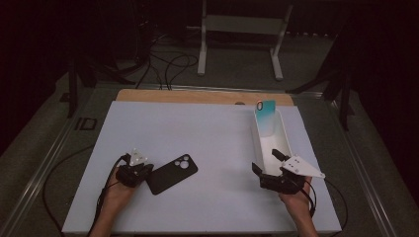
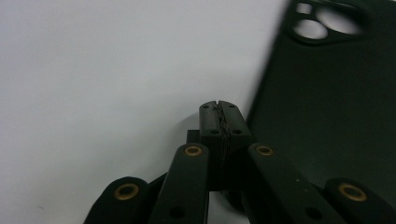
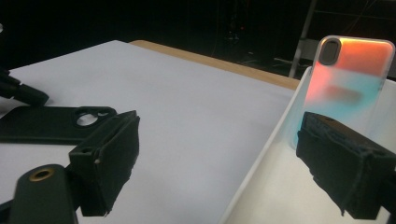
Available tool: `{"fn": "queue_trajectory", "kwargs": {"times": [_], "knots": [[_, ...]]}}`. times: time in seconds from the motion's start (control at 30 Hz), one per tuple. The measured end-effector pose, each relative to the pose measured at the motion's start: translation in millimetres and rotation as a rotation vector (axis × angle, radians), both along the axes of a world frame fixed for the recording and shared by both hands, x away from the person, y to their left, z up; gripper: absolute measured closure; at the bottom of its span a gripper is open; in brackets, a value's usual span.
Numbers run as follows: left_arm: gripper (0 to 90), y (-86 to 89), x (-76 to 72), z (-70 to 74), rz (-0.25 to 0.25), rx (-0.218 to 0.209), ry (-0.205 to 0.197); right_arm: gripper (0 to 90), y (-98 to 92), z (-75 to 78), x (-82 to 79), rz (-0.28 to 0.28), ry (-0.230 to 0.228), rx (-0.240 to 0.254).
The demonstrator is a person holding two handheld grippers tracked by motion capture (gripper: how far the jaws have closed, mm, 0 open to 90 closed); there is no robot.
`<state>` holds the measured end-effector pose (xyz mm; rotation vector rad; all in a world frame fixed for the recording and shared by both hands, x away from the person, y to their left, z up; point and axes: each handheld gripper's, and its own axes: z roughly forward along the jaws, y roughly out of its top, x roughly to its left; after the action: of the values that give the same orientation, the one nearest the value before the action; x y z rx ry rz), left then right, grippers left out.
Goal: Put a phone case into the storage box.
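Black phone case [image 1: 172,173] lies flat on the white worktop [image 1: 197,133], near left, in the high view; my left hand-held gripper [image 1: 140,173] sits just at its left edge. My right hand-held gripper [image 1: 269,165] straddles the near wall of the white tray [image 1: 284,133], where a teal case [image 1: 266,116] already stands. I judge one case stowed, one left.

Left gripper view: jaws fully closed, holding nothing, beside the black phone case [image 2: 327,116].

Right gripper view: jaws wide, empty; the teal case [image 3: 350,79] reveals an orange tint.

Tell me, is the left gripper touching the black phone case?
Cannot tell. In the left gripper view, the shut left gripper sits right beside the black case, but the blurred edge shows neither contact nor gap plainly.
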<state>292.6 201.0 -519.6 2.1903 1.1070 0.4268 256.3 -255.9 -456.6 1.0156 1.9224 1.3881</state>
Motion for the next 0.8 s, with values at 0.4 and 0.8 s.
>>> {"fn": "queue_trajectory", "kwargs": {"times": [0.4,0.8], "knots": [[89.3,-6.8,-8.3,1.1,0.002,-0.017,-0.027,13.1,0.0,-0.9,1.0,-0.004,0.007,0.001],[61.4,32.6,-34.1,43.5,0.108,-0.259,-0.306,13.1,0.2,-0.4,1.6,0.011,-0.006,-0.001]]}}
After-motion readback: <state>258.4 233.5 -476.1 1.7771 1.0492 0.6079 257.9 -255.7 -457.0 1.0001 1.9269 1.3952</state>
